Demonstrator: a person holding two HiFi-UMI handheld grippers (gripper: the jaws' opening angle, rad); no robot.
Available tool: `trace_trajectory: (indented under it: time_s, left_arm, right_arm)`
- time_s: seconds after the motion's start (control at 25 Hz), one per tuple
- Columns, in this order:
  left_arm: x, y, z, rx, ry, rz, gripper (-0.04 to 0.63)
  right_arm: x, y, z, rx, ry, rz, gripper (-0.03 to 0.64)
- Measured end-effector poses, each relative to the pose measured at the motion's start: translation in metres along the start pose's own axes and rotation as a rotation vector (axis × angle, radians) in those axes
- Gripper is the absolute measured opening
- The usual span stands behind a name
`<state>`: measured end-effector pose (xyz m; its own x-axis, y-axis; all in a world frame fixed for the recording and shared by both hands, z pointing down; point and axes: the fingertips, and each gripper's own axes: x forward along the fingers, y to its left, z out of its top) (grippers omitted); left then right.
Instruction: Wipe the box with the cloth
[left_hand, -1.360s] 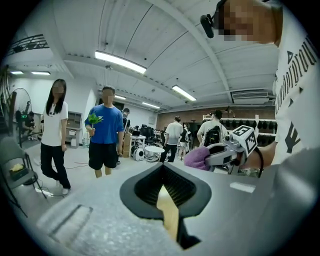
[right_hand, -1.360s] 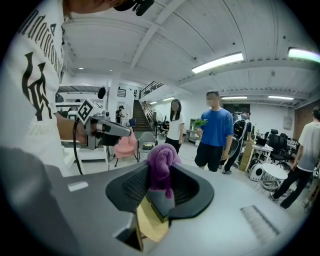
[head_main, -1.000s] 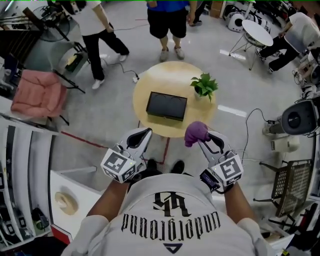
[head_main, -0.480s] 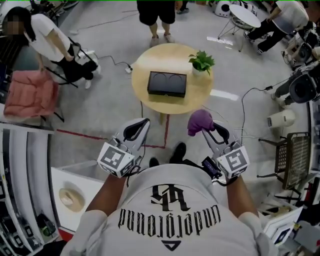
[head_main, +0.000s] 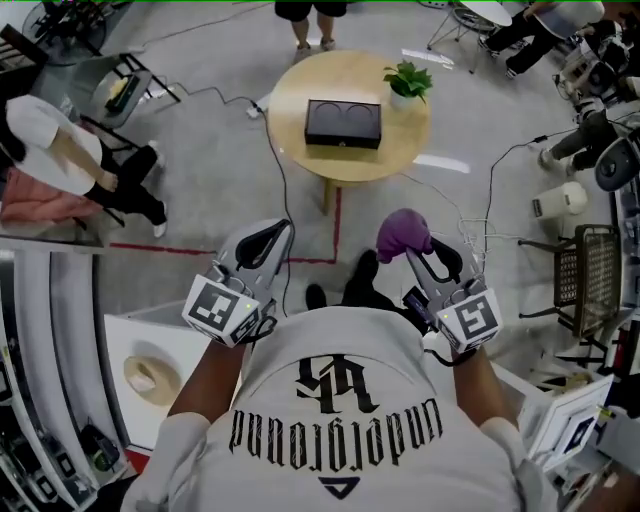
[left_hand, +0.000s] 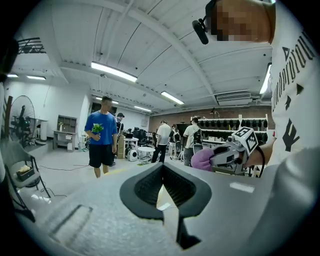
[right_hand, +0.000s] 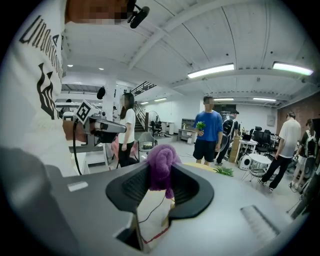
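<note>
One "underground" shirt; left gripper clenched empty, right gripper grasping purple cloth.

Clad in a white short-sleeved T-shirt printed in black with gothic lettering, an angular emblem and a triangle. Grey-shelled left gripper and right gripper, black-lined at the jaws, each backed by a white cube of black square markers.

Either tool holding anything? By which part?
The right tool is shut on the purple cloth, pinching the bunched wad's lower part; the rest bulges past the tips. The left tool is shut, empty.
</note>
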<state>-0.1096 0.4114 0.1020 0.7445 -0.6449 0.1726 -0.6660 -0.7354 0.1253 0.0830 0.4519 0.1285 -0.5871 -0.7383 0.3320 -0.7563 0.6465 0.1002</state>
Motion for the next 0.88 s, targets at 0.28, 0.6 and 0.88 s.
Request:
trace_trajectory:
  time_s: [0.28,0.6,0.88]
  left_arm:
    - [-0.027,-0.005,-0.007,-0.014,-0.021,-0.001,0.005]
    - [-0.033,-0.005,-0.007,-0.013,-0.022,-0.019,0.005]
    - [-0.035,-0.005,-0.006,-0.013,-0.019,-0.030,0.005]
  right_arm:
    - [-0.007,0.037,0.003,0.003,-0.029,0.003,0.109]
    - [-0.006,0.048,0.009,0.024,-0.023,-0.005,0.110]
    - [-0.003,0.052,0.015,0.021,-0.029,-0.007,0.110]
